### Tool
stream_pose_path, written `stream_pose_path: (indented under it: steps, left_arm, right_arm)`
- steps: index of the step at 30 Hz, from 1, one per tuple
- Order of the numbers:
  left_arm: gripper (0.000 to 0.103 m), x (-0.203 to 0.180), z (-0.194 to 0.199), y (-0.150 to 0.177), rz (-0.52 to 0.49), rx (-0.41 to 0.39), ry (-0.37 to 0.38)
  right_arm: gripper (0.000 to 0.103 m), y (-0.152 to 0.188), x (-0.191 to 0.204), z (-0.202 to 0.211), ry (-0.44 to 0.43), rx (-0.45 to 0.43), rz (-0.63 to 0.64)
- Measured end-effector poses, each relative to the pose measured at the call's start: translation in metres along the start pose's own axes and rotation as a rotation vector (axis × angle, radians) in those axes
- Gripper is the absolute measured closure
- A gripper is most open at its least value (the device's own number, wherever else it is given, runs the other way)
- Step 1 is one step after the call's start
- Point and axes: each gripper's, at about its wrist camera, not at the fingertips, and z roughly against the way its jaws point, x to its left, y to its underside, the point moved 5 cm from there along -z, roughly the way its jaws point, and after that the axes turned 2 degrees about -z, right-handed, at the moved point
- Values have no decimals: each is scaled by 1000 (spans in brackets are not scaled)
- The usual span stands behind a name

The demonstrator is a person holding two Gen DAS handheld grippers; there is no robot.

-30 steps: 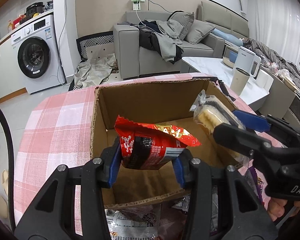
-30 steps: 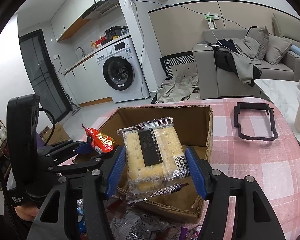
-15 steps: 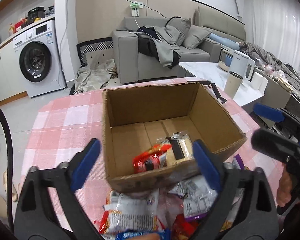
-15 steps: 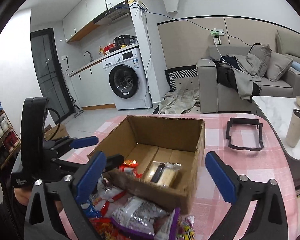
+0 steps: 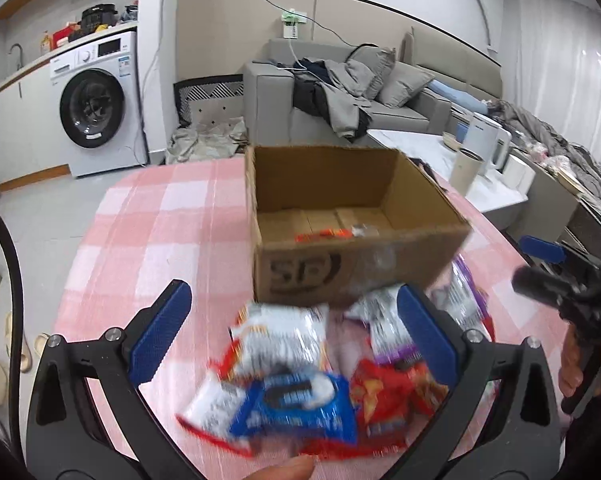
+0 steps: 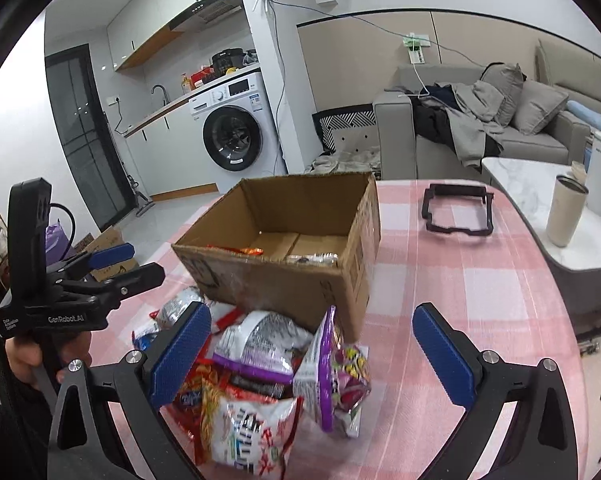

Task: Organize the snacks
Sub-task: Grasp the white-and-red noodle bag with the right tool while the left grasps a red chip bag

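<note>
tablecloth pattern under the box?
Pink and white check on the tablecloth, clearest in the right wrist view beside the cardboard box.

The left gripper (image 5: pixel 292 336) stood with its blue-padded jaws spread wide and nothing between them, angled downward. The right gripper (image 6: pixel 312 352) was likewise wide open and empty, tilted down at much the same slant; its jaws had just been opening. Each was gripped from below by a hand: the left hand (image 6: pixel 32 360) around its handle (partly hidden by the frame), the right hand (image 5: pixel 580 364) at the picture's edge.
</note>
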Motion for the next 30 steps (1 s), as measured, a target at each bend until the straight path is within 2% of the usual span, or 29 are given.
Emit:
stream_pose_path:
  steps: [6,12,15,19,26,30]
  left_arm:
    - [1,-11,22,37,-38,14,-21]
    - [1,-24,39,58,-63,21,-25]
    - [1,-32,47,68,-75,22,-21]
    - [0,-42,48,76,-105,33,-20]
    - [1,-48,44,86,-110,86,16]
    - [4,-49,39,87,-121,97,46]
  right_arm:
    - [0,21,1,6,-4,24,4]
    - [0,40,6,7,-14,47,14]
    - [0,48,9,3,-10,91,28]
    - [0,59,11,0,12,125,32]
    - [0,77,13,-4,-46,198,5]
    - [1,83,16,-9,-73,229,4]
